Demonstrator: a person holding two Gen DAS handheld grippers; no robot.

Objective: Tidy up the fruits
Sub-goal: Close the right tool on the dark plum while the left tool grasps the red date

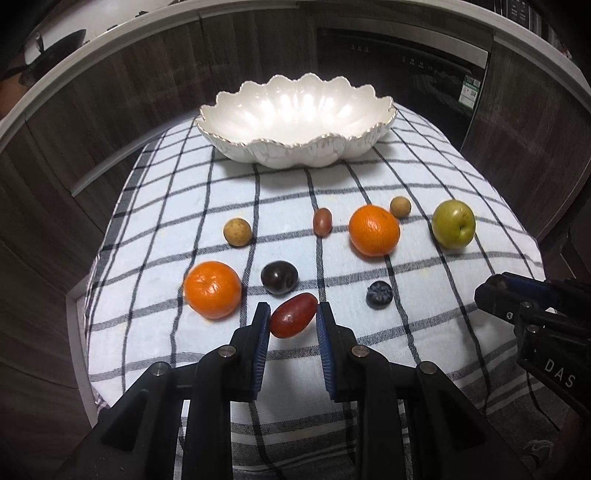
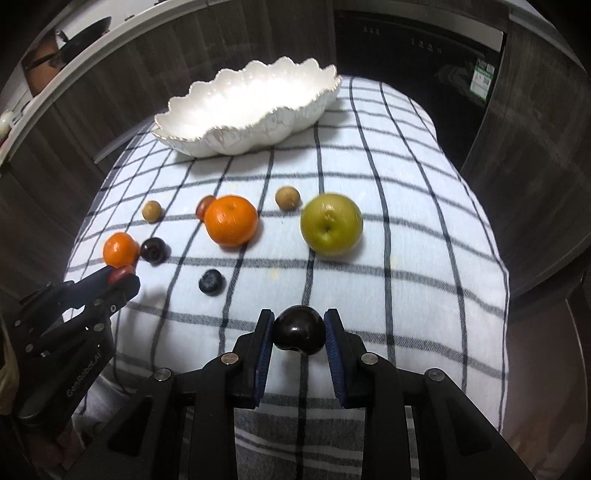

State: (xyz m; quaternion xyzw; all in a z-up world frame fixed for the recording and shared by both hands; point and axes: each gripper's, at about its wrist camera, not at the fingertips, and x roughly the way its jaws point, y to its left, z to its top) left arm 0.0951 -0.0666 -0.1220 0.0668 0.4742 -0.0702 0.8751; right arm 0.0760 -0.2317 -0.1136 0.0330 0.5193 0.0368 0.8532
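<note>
My left gripper (image 1: 291,319) is shut on a red oval fruit (image 1: 293,320), low over the checked cloth (image 1: 424,332); it also shows in the right wrist view (image 2: 120,277). My right gripper (image 2: 298,330) is shut on a dark round fruit (image 2: 298,330) near the cloth's front. A white scalloped bowl (image 1: 295,144) stands empty at the back, also in the right wrist view (image 2: 236,144). On the cloth lie two oranges (image 1: 212,290) (image 1: 374,230), a green apple (image 1: 453,223), a dark plum (image 1: 279,277), a blueberry (image 1: 379,294), two tan longans (image 1: 237,232) (image 1: 400,206) and a small reddish fruit (image 1: 322,221).
The cloth covers a small table that ends close on all sides. Dark wood cabinets (image 1: 110,110) and a built-in oven (image 1: 406,66) stand behind it. A pan (image 2: 85,33) sits on the counter at upper left.
</note>
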